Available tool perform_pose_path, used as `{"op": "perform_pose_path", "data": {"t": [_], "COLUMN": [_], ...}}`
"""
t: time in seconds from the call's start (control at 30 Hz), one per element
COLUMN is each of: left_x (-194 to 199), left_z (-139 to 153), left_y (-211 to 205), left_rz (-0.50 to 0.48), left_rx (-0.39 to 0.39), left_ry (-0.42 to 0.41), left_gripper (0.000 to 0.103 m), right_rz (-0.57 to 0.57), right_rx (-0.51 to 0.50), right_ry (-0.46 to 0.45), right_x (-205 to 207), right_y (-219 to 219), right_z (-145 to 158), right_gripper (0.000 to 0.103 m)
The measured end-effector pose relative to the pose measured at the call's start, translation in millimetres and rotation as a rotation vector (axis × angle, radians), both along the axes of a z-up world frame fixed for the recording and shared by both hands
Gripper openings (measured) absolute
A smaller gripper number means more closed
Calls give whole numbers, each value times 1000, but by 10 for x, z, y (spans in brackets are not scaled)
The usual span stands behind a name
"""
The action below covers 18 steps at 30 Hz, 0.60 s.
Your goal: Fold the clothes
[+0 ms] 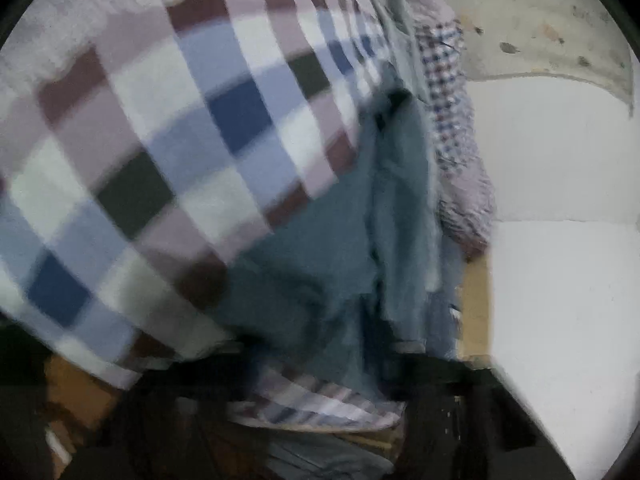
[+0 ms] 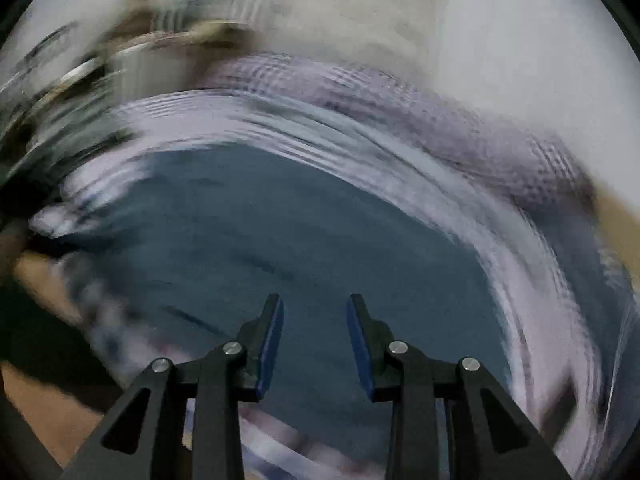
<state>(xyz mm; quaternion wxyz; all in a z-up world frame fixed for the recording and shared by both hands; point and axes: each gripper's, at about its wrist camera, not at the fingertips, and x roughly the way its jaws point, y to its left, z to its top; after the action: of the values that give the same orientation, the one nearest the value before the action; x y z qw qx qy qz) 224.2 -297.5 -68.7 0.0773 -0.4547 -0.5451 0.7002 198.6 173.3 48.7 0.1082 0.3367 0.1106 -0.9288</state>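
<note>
A blue-grey garment (image 1: 320, 248) hangs in bunched folds close to the left wrist camera, over a big-checked blanket (image 1: 168, 128). It covers the place where my left gripper's fingers sit, and only dark parts of the left gripper (image 1: 432, 400) show below the cloth. In the blurred right wrist view the same blue-grey garment (image 2: 280, 216) lies spread out and flat. My right gripper (image 2: 315, 300) hovers over it, open, with nothing between its blue pads (image 2: 272, 344).
A small-checked shirt (image 1: 452, 128) lies along the blanket's right edge, beside a white wall (image 1: 560, 240). Wooden furniture (image 1: 474, 304) shows under the bedding. Pale striped and checked cloth (image 2: 460, 184) rings the garment in the right wrist view.
</note>
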Motion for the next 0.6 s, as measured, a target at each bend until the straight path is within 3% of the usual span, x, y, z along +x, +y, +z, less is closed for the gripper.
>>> {"op": "perform_pose_path", "data": {"t": [0.13,0.27,0.33,0.37,0.4,0.43,0.5,0.6], "left_x": [159,167,182,181,194,186,165,-15], "left_z": [149,395,542,628,686,715,767,731], "left_y": [-96,-52,-35,13,26,41,70,172], "left_rz": [87,120,130,144,152,144,124,39], "left_rx": [-113,-213,-257,-280,-279,-255,-200,-157], "left_ry": [-5,70,143,180,215,246,307,322], "left_gripper": [4,5,12,25,45,51,56,62], "right_rz": [-241,-263,-250,-244,-238,-232,-219,-204], "right_rx": [-290,-442,-461,-469,-477,-485,-500,-525], "right_ry": [-155,-270,-295,-305,-316,-327,-348,-375], "right_x": [-171,-262,-270,-269,-268,-268,-266,-266], "right_y": [877,1073,1027,1000,974,947,894,834], "right_z": [-150,-334,-382,-405,-428,-451,-497,-555], "right_gripper": [37,37,37,37,37,37,37,37]}}
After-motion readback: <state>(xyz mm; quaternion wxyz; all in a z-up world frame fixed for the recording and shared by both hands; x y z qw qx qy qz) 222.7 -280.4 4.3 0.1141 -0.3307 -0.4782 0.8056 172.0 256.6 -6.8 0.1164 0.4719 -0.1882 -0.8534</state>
